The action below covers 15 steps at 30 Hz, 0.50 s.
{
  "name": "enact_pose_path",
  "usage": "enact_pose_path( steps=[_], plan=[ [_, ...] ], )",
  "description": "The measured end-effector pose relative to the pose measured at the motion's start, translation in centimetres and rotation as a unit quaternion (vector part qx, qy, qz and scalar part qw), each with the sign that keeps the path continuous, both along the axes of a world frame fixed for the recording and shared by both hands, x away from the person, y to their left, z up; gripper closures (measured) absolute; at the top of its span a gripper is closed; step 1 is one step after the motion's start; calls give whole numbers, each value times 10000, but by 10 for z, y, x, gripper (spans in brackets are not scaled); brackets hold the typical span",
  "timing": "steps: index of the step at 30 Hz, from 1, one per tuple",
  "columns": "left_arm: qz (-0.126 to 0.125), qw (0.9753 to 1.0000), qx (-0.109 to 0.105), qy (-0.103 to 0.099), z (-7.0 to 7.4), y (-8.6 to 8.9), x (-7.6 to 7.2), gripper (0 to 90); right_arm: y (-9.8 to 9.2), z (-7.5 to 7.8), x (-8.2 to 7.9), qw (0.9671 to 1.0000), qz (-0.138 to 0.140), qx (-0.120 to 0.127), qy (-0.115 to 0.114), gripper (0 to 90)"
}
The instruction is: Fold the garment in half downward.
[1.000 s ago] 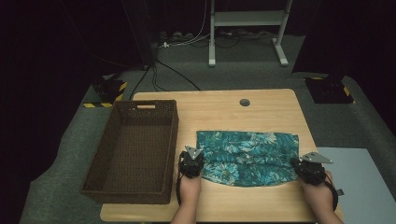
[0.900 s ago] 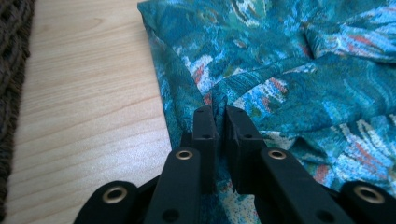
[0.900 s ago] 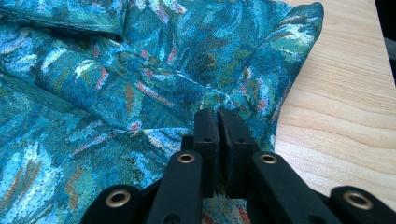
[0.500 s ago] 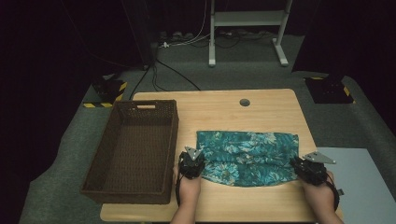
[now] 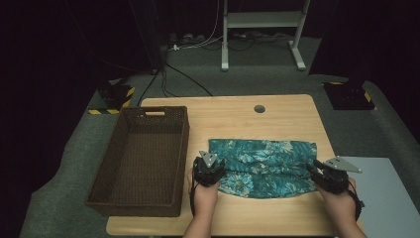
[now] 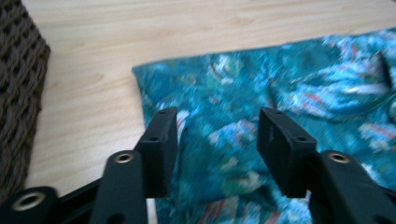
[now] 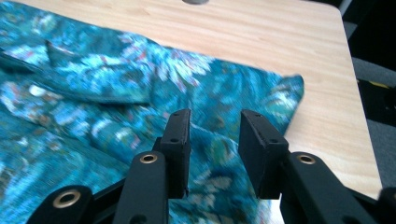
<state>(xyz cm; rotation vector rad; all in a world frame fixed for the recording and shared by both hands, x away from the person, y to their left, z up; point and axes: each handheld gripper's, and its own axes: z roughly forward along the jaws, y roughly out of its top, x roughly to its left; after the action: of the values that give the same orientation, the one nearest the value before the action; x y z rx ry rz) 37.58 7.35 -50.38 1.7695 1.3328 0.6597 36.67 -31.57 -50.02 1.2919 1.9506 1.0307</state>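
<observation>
Teal floral cloth [image 5: 262, 166], rumpled oblong on smooth wood.

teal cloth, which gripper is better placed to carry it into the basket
Left. The left gripper sits open over the teal cloth at its end beside the wicker basket. The right gripper, also open, is at the far end.

No readable text, label, brand or number in any view. Only sign-like marking: yellow-black hazard stripes on black floor plate [image 5: 115, 94], floor at 10 o'clock from table [image 5: 277, 114]. Teal cloth [image 5: 265, 161] carries floral print, no lettering.
</observation>
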Motion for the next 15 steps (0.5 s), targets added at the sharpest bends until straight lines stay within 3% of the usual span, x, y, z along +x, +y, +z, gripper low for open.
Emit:
enact_pose_path(
  steps=[7,15],
  plan=[
    [-181,9998,-12,-31,9,-18,9,454,15,4,7,9999,140,-20,10,657],
    [-314,9995,-21,76,8,-34,20,465,28,-1,18,9997,216,6,100,673]
  ],
)
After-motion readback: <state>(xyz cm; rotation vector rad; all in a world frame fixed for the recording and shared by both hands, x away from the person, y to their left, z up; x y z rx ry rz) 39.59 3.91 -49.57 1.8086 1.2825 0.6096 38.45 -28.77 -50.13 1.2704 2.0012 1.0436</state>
